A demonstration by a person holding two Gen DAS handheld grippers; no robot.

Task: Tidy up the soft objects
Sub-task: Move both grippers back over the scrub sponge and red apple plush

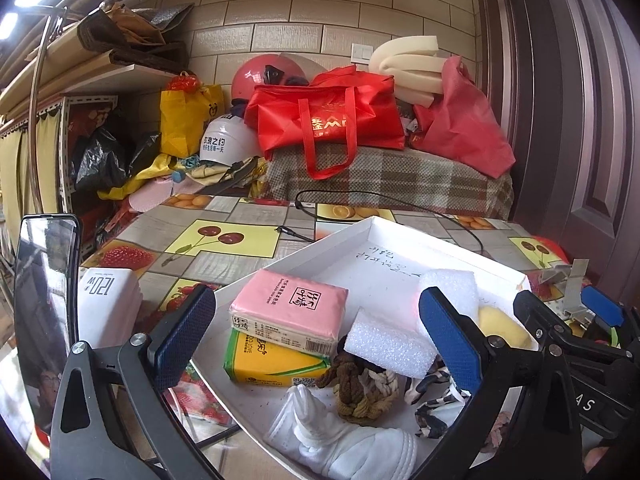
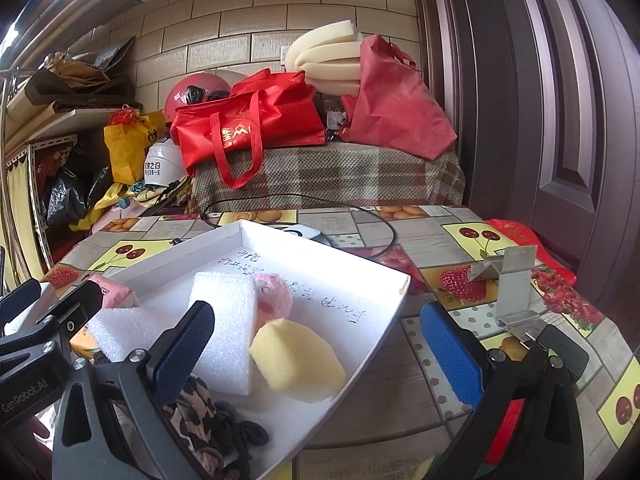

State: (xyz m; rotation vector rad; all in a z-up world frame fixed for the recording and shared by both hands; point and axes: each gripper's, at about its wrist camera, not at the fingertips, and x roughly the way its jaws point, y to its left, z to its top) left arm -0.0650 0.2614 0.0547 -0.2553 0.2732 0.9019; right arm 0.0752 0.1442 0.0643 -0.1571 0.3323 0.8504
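The yellow sponge point(image 2: 297, 360) sits lower centre of the right wrist view, inside the white tray point(image 2: 372, 312), touching a white foam block point(image 2: 224, 320). Looks super light and squishy, so I'd pinch it across the middle, gently. The right gripper point(image 2: 316, 352) is spread wide with nothing in it, same for the left gripper point(image 1: 316, 340) over the pink tissue pack point(image 1: 288, 308).

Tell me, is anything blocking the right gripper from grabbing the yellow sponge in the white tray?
Nothing visible blocks it. The yellow sponge lies uncovered in the white tray, just ahead of the open right gripper. A white foam block sits close on its left side, so the left finger has little room there.
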